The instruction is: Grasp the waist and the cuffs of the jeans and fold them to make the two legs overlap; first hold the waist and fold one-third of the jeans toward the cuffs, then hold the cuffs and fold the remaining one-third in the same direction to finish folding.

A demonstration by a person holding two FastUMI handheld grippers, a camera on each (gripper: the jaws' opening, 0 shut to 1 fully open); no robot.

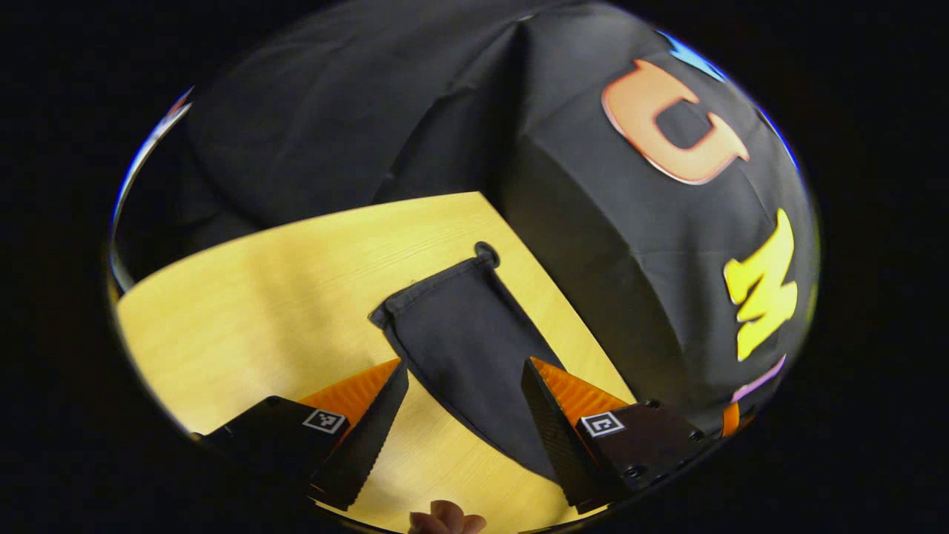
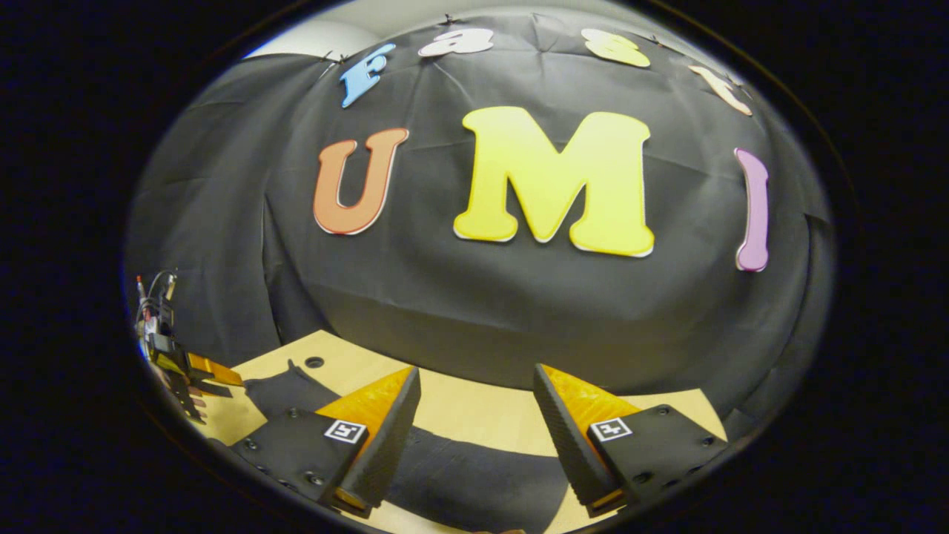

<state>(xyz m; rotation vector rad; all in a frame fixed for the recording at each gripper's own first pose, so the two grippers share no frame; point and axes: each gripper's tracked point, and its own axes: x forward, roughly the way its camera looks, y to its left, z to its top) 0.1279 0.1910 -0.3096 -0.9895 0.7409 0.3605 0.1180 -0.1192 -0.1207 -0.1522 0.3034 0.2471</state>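
Left gripper view, fingers: the left gripper (image 1: 463, 404) hangs above the desk (image 1: 252, 311) with its 2 fingers spread wide, gripping nothing.
Left gripper view, jeans: the dark jeans (image 1: 467, 348) lie flat, one narrow end reaching toward the desk's far corner by a round hole (image 1: 486, 254).
Left gripper view, person: fingertips (image 1: 447, 519) show at the bottom.
Right gripper view, fingers: the right gripper (image 2: 477, 411) is spread apart, empty, above the jeans (image 2: 474, 475).
Right gripper view, other gripper: the left gripper (image 2: 211, 378) sits near the desk's left edge.
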